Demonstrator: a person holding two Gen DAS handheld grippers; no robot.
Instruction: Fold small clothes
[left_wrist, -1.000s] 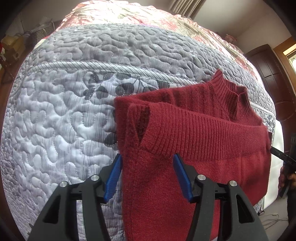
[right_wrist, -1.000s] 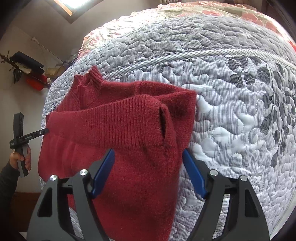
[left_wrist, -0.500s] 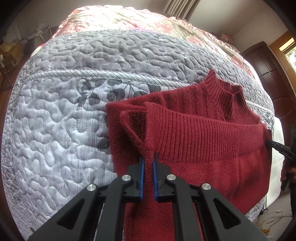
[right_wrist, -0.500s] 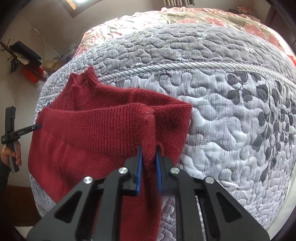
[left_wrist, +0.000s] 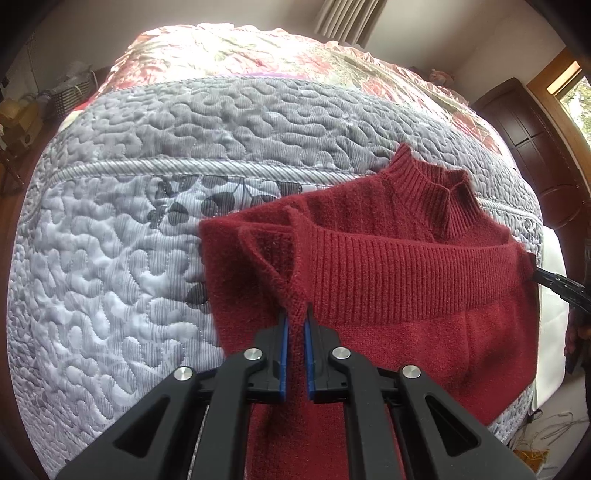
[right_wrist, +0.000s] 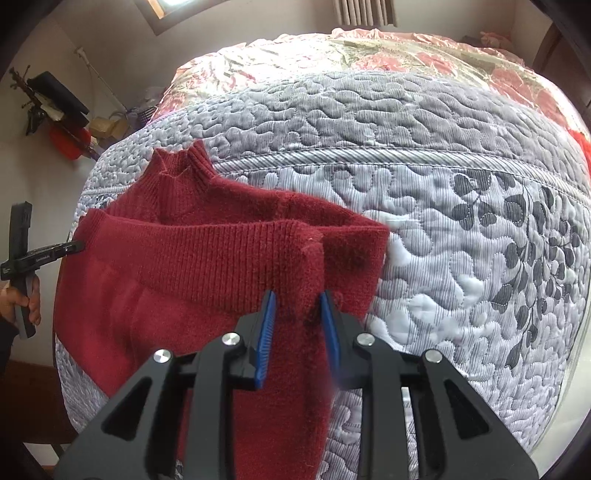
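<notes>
A dark red knit sweater (left_wrist: 406, 273) lies folded on the grey quilted bed (left_wrist: 110, 258), its ribbed collar toward the far side. My left gripper (left_wrist: 294, 325) is shut on a raised ridge of the sweater's left edge. In the right wrist view the same sweater (right_wrist: 184, 266) fills the left half. My right gripper (right_wrist: 297, 310) is closed on a thick bunch at its right edge, with the blue pads a little apart and cloth filling the gap. Each view shows the other gripper's tip at the sweater's far corner.
A pink floral bedspread (left_wrist: 258, 55) covers the far part of the bed. A dark wooden door (left_wrist: 535, 147) stands at the right. Shelves with clutter (right_wrist: 62, 110) hang on the wall left of the quilt (right_wrist: 461, 258). A hand (right_wrist: 22, 299) holds the other gripper's grip.
Both grippers went from wide open to closed on the sweater's side edges, and the pinched folds have risen. The right pads now stand slightly wider than half a second ago.
</notes>
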